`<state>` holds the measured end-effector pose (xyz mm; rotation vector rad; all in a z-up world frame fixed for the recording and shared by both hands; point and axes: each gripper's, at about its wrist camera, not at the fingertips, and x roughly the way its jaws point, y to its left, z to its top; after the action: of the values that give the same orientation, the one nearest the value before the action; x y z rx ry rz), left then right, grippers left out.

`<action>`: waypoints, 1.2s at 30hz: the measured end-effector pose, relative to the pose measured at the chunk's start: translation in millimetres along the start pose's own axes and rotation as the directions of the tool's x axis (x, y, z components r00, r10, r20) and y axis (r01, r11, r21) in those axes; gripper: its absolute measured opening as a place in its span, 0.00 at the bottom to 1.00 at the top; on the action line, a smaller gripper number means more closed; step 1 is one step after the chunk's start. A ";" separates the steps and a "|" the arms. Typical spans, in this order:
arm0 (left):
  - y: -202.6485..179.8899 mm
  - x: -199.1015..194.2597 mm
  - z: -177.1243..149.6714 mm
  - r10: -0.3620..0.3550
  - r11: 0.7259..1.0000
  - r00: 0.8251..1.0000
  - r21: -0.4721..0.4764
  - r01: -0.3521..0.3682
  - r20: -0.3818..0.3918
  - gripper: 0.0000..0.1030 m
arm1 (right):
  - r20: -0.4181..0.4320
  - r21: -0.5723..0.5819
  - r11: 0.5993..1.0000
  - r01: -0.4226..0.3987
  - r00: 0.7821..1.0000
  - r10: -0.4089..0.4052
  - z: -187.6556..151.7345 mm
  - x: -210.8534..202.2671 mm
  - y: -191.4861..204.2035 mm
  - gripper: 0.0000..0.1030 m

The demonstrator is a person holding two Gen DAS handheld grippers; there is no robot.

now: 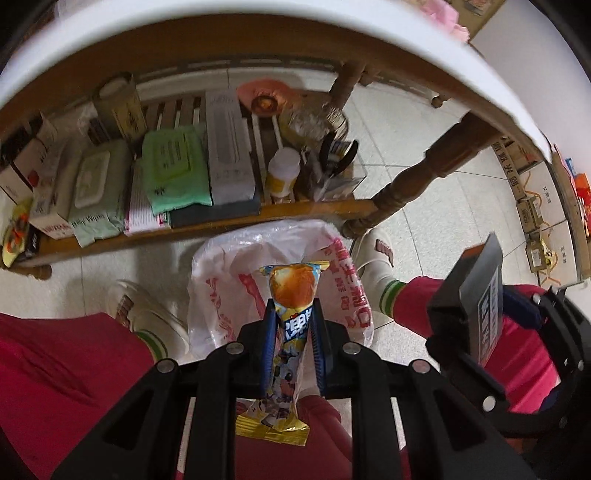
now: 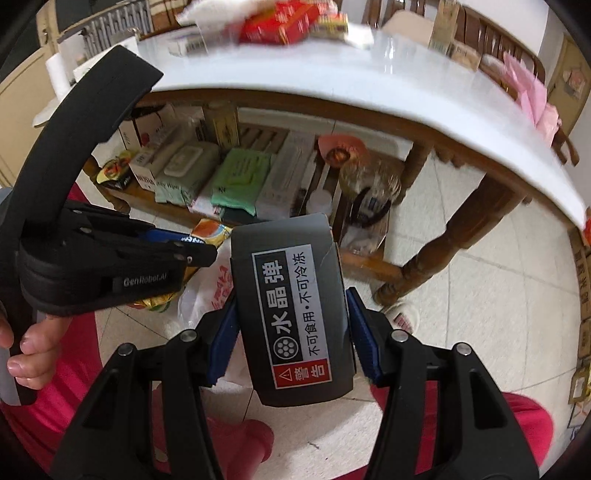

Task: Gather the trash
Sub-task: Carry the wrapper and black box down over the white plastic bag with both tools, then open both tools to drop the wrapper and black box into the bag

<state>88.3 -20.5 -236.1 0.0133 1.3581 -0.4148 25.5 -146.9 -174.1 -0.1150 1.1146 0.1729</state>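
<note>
**Me:** Plastic, thin and white with red print: that is the bag (image 1: 280,288) on the floor between my feet, and I place everything by it. My left gripper (image 1: 291,325) is clenched on a yellow snack wrapper (image 1: 291,295), which hangs right above the bag's mouth. My right gripper (image 2: 291,332) is clamped on a dark grey box (image 2: 295,314) with a white warning label, off to the right of the bag and higher.

**Helper:** So what makes the drop go well?

**Me:** I'd bring the wrapper's lower end low over the opening before letting go, since it is light and could drift onto the tiles. The mouth looks slack and partly folded, so I judge the middle of it the safest target. The box is stiffer and wider; I'd move it across above the bag only once the left gripper is out of the way, or the two may knock together.

**Helper:** Anything you can't make out?

**Me:** Plenty. The bag's near rim sits behind my left gripper, so I cannot tell how wide it gapes or what lies inside. From the right wrist, the box covers most of the bag. Beyond the bag, the tabletop (image 2: 369,74) is cut off and the red carton (image 2: 284,22) on it is blurred, so I cannot say what trash remains up there.
</note>
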 end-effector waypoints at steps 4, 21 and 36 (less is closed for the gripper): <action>8.1 21.8 3.7 0.002 1.000 0.999 -0.028 -0.003 -0.044 0.18 | -0.053 0.025 1.000 -0.012 0.999 0.014 -4.2 27.6 -2.7 0.53; 43.4 108.2 16.0 -0.041 0.986 0.974 -0.168 0.003 -0.222 0.18 | -0.247 0.103 0.994 -0.047 0.966 0.072 -23.4 127.6 -1.2 0.53; 50.3 151.4 23.7 -0.056 0.979 0.956 -0.203 -0.004 -0.288 0.18 | -0.359 0.132 0.987 -0.092 0.924 0.134 -32.0 185.3 4.0 0.54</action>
<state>148.3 -22.2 -385.9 -0.1154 1.6905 -0.3032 76.0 -133.7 -354.8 0.0206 1.5041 0.1959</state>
